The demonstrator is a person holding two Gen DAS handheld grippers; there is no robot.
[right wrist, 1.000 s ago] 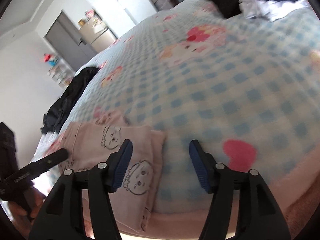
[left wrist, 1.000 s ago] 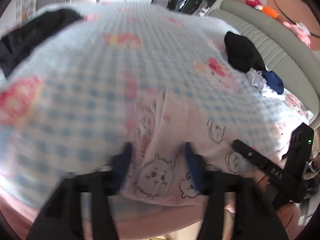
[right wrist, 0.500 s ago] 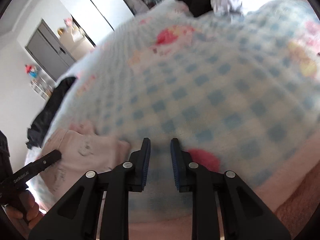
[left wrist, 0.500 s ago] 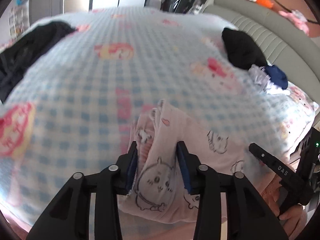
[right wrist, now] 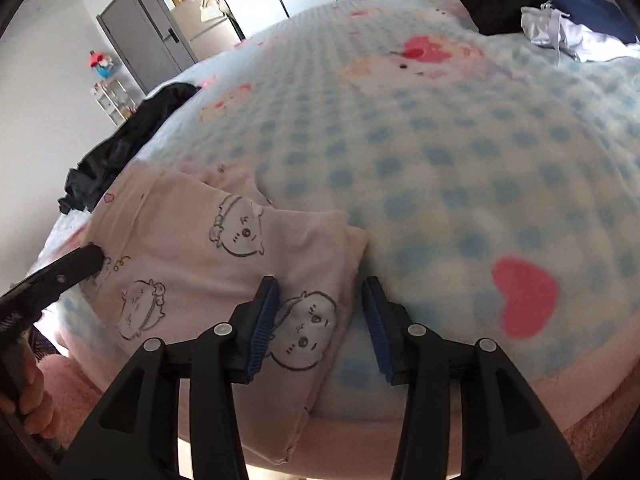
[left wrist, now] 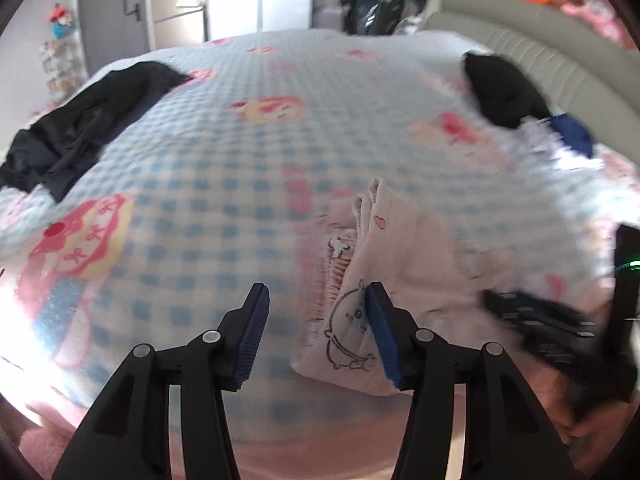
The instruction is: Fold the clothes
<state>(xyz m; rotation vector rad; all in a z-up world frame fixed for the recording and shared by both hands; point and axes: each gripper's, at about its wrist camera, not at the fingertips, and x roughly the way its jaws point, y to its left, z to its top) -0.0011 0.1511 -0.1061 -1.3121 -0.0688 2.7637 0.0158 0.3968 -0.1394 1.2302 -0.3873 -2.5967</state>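
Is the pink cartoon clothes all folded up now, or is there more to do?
The pink garment already lies in folded layers at the bed's near edge. Nothing is in hand: the left tool and right tool are both open beside it. Left to do: the black clothing and the black, white and navy pile look unfolded.

The pink printed garment (right wrist: 224, 248) is soft, matt cloth. The checked blanket (right wrist: 460, 152) on the bed looks fleecy. Each gripper (right wrist: 318, 324) is matt black plastic with ribbed blue pads (right wrist: 264, 322).

A grey door (right wrist: 140, 24) and a small fridge (right wrist: 204, 26) stand beyond the bed (right wrist: 460, 152)
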